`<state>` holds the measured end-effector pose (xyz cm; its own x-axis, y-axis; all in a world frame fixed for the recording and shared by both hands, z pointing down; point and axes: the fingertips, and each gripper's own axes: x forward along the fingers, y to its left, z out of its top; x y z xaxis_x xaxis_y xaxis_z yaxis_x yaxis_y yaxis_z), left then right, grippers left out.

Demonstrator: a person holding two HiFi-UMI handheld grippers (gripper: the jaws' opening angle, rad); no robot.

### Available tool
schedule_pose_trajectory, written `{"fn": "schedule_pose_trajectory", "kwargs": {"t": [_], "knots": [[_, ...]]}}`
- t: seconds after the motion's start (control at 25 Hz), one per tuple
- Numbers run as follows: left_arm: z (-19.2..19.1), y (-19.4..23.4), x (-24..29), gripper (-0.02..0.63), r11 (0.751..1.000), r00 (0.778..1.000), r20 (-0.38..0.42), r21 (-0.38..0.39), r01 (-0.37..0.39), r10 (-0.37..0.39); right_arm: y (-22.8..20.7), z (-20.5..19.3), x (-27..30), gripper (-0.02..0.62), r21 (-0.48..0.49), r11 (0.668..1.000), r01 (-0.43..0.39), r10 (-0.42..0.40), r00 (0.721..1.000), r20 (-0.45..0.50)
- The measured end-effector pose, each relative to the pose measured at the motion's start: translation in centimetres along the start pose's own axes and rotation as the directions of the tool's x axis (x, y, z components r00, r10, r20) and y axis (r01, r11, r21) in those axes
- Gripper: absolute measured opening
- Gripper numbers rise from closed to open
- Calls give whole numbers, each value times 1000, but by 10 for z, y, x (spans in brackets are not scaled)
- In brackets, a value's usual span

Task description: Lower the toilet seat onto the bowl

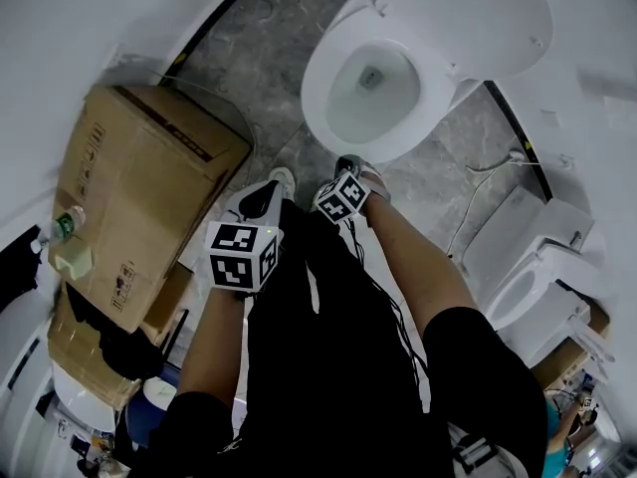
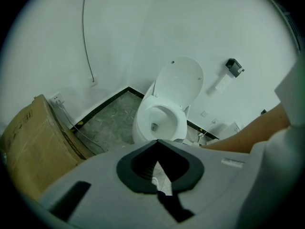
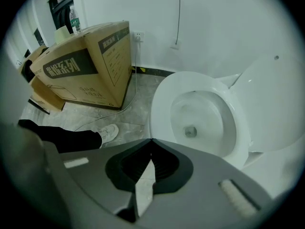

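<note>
Approach stage: toilet bowl [image 1: 333,127] at one o'clock, toilet seat [image 1: 478,18] apparently upright at two o'clock, seat and lid indistinguishable. Left gripper [image 2: 157,141] and right gripper [image 3: 151,141] hang clenched, empty, well apart from it. Next they must reach its top edge.

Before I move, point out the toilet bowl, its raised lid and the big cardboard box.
toilet bowl [image 3: 161,109]: right gripper view, left rim.
raised lid [image 2: 178,80]: left gripper view, its centre.
cardboard box [image 1: 139,187]: head view, top face.
</note>
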<state>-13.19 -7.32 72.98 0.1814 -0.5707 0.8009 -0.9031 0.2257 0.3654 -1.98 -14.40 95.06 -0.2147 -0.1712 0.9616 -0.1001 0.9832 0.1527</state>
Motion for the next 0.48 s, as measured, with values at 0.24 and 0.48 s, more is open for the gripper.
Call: {"fn": "schedule_pose_trajectory", "kwargs": {"t": [0.24, 0.48], "knots": [[-3, 4, 16, 8, 1000, 1000, -25, 8, 17, -16, 7, -7, 26, 11, 1, 1000, -25, 25, 999, -35], [-1, 2, 28, 8, 999, 999, -36, 33, 25, -24, 2, -9, 39, 11, 30, 1000, -10, 12, 998, -60]]}}
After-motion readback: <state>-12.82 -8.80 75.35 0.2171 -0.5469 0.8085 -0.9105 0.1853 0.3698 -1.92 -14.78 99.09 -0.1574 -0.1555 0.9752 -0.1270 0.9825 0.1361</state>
